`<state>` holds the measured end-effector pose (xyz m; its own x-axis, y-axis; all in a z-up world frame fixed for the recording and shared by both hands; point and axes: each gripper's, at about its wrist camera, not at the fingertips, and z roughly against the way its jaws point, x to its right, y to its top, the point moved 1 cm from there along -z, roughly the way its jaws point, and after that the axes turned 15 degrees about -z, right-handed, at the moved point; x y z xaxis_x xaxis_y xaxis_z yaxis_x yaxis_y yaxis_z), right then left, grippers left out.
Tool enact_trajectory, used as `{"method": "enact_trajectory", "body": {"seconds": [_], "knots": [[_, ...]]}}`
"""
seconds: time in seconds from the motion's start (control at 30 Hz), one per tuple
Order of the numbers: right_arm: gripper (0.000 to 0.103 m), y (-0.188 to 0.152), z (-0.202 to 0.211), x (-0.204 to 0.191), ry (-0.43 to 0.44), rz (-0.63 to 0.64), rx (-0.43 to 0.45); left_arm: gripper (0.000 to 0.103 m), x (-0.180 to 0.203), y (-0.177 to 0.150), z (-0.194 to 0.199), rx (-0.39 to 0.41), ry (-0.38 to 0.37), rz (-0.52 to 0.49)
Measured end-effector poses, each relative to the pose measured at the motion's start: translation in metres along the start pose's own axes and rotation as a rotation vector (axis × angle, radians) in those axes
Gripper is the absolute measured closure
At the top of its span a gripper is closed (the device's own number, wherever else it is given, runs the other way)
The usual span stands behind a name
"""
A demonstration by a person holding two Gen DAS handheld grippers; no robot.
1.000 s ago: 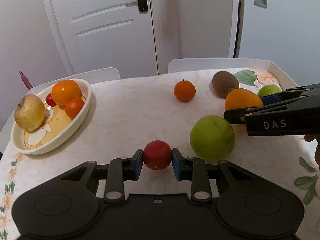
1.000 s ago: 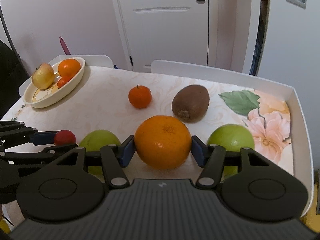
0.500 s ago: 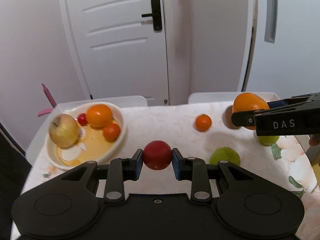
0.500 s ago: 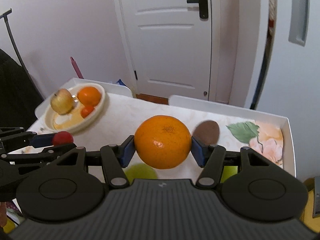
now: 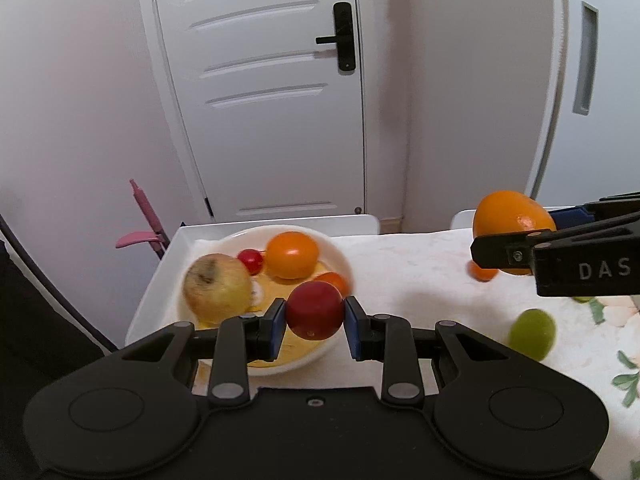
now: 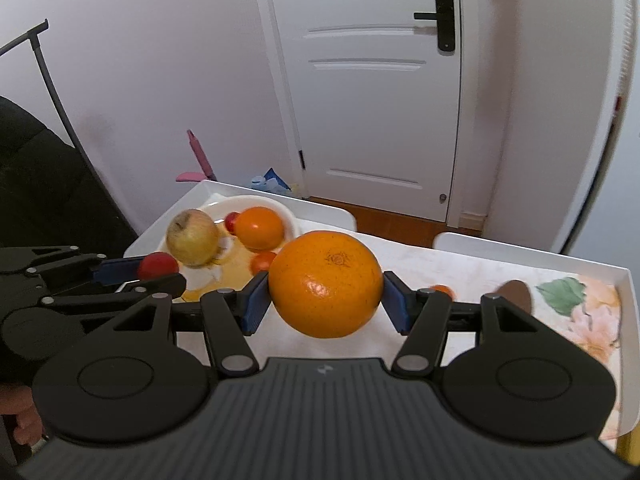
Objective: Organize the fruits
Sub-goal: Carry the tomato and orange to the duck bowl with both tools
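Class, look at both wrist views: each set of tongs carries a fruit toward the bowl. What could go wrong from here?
1. The bowl already holds several fruits; dropping the red fruit in could knock one out.
2. The big orange is pinched only at its sides by the right tongs, so it might slip.
3. The left tongs and right tongs converge; they might collide.

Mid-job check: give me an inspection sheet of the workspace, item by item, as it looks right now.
Surface: white rimmed table under a floral cloth.
Job's things: white round bowl holds a yellowish apple, an orange fruit, a small cherry-red fruit and a small orange-red one. Loose on the cloth: green apple, small tangerine, brown kiwi.
Clutter: nothing seen.
Grippers: left gripper shut on a red round fruit in front of the bowl; right gripper shut on a large orange.
Cables: nothing seen.
Surroundings: white panelled door, pink chair.
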<state>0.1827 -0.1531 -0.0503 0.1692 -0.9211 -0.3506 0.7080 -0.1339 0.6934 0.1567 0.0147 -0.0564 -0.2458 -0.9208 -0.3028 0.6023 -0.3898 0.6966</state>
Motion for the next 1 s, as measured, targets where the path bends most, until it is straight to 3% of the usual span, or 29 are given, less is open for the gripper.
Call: {"method": "enact_trajectory", "body": {"seconds": [0.37,0.73,0.77,0.83,0.87,0.9,1.0], "knots": [[0.029,-0.008,-0.043,-0.051,-0.067,-0.029,-0.02,0.069,-0.056,-0.029,-0.052,-0.066,-0.068,-0.015],[0.029,-0.014,-0.076,-0.068,-0.126,-0.066,-0.037,0.068,-0.075,-0.046,-0.1,-0.133,-0.164,-0.045],[0.029,-0.013,-0.078,-0.069,-0.13,-0.069,-0.036,0.065,-0.075,-0.047,-0.099,-0.124,-0.171,-0.051],[0.029,-0.012,-0.081,-0.071,-0.136,-0.071,-0.037,0.042,-0.076,-0.046,-0.096,-0.102,-0.169,-0.075],[0.029,-0.011,-0.082,-0.071,-0.138,-0.07,-0.037,0.024,-0.076,-0.045,-0.094,-0.089,-0.165,-0.083],[0.029,-0.01,-0.083,-0.072,-0.139,-0.068,-0.037,0.017,-0.078,-0.045,-0.09,-0.072,-0.159,-0.088],[0.029,-0.008,-0.088,-0.076,-0.14,-0.057,-0.039,0.017,-0.084,-0.046,-0.084,-0.06,-0.169,-0.088]]}}
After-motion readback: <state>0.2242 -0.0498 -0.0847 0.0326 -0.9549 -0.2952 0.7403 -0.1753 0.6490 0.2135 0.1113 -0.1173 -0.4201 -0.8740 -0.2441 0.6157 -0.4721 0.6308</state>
